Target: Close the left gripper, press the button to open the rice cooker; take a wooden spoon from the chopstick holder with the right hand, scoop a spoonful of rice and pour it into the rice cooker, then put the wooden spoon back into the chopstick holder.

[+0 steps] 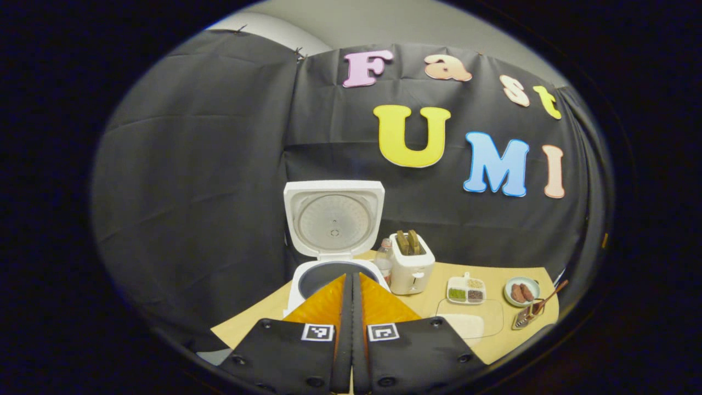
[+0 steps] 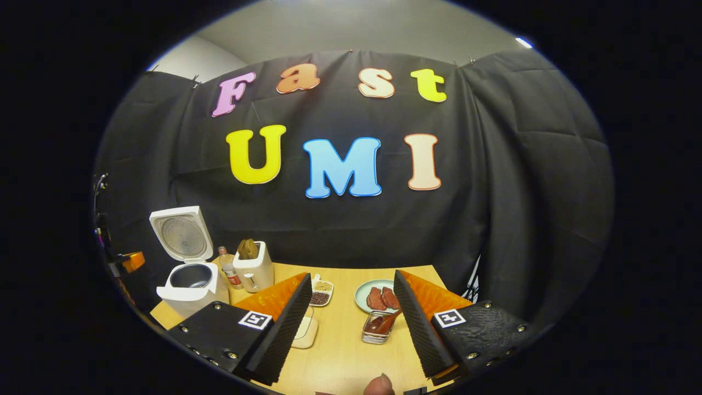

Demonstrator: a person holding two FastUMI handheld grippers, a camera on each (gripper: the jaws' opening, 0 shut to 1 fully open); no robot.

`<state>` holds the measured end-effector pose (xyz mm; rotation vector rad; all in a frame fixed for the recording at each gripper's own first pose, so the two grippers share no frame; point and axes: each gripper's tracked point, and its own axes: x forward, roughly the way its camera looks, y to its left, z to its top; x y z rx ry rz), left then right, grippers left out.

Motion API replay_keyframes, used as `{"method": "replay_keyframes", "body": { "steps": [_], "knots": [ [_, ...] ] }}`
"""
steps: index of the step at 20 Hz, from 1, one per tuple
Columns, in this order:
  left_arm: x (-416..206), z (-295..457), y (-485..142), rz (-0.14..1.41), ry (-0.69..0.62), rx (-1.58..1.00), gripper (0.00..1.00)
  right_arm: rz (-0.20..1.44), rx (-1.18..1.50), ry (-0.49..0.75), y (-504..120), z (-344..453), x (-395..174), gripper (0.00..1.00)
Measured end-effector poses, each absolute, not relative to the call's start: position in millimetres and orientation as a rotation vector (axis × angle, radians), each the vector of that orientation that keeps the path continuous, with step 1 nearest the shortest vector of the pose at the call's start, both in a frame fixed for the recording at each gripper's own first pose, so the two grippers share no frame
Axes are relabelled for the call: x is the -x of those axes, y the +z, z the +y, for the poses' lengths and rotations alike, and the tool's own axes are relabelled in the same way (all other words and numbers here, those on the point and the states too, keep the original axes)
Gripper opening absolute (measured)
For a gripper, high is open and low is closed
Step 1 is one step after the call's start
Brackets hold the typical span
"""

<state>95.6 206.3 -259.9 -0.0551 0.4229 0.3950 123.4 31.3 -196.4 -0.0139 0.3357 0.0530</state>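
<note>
- Rice cooker [image 1: 333,258] at the table's back-left corner, lid [image 1: 333,218] already up and upright, dark inner pot [image 2: 190,276] exposed; button step judged done.
- Left gripper [image 1: 351,291] with fingers pressed together, nothing between them, poised just in front of the cooker's rim.
- Right gripper [image 2: 351,307] spread wide, holding nothing, hovering above the table [image 2: 340,351] and aimed at the chopstick holder [image 2: 375,328].
- Wooden spoon [image 2: 384,322] leaning in that holder, handle tilted, just in front of the plate of sausages [image 2: 381,296].
- Rice in the clear shallow container [image 1: 470,323], between holder and cooker, near the divided dish of grains [image 1: 466,291].
- Risk: slim, slanted handle slipping out of a wide grip, or the light holder tipping if a finger nudges it.
- Risk: spoon snagging on the holder's rim during the lift.
- Risk: rice spilling on the long carry past the toaster [image 2: 253,267] and bottle [image 2: 226,267].
- Risk: left gripper beside the cooker blocking the pour or bumping the lid shut.
</note>
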Motion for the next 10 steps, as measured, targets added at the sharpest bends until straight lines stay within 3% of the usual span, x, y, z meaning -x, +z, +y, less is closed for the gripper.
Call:
{"method": "replay_keyframes", "body": {
  "steps": [10],
  "knots": [
    [-52,158,-245,0.487,0.498,0.005,0.09,0.424,-0.040,-0.041,-346,-62,-219,0.96]
  ]
}}
